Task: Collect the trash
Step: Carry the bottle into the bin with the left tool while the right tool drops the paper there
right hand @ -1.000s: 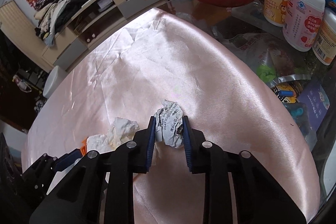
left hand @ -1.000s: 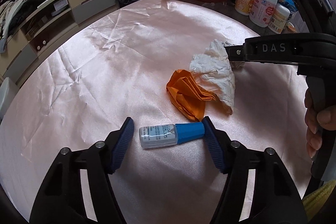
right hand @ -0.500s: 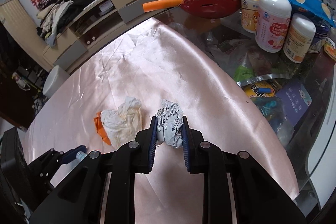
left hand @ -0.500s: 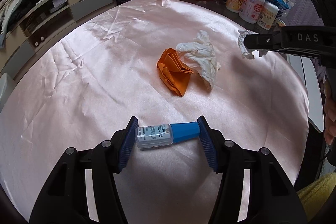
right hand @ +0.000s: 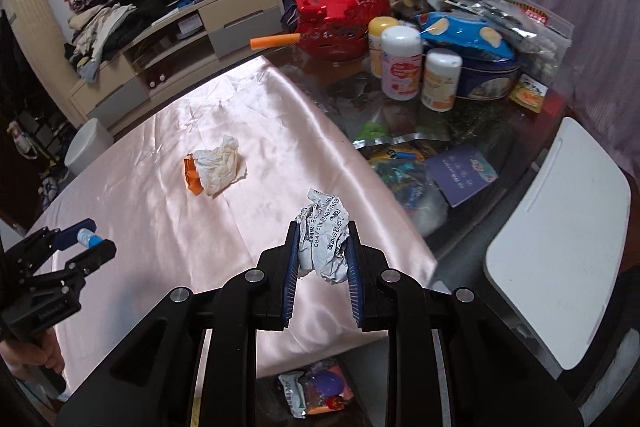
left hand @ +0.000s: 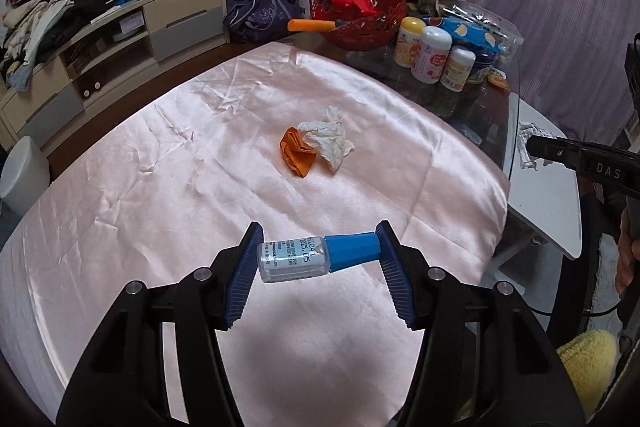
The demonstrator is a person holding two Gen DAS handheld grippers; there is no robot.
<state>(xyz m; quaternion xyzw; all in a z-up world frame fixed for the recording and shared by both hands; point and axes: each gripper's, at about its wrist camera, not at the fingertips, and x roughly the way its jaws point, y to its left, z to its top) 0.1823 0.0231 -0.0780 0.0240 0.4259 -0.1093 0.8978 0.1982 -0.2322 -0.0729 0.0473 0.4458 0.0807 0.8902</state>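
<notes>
Currently left tool (left hand: 318,259) is pinching the small bottle (left hand: 316,257) end-to-end (rigid, slick, could pivot out); right tool (right hand: 322,251) is squeezing the crumpled paper wad (right hand: 324,239), light and springy. Orange wrapper (left hand: 296,155) and tissue (left hand: 330,141) are lying ahead on the surface (left hand: 160,167).

bottle (left hand: 316,259): held sideways | printed wad (right hand: 324,239): held | tissue (left hand: 328,143), orange paper (left hand: 296,153): touching

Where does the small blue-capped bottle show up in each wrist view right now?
Left wrist view: the blue-capped bottle sits low centre, held sideways between the left gripper fingers, cap to the right.
Right wrist view: the same bottle is at the far left edge, small, in that gripper.
Shared landmark: the orange paper touching the white tissue on the pink cloth.
</notes>
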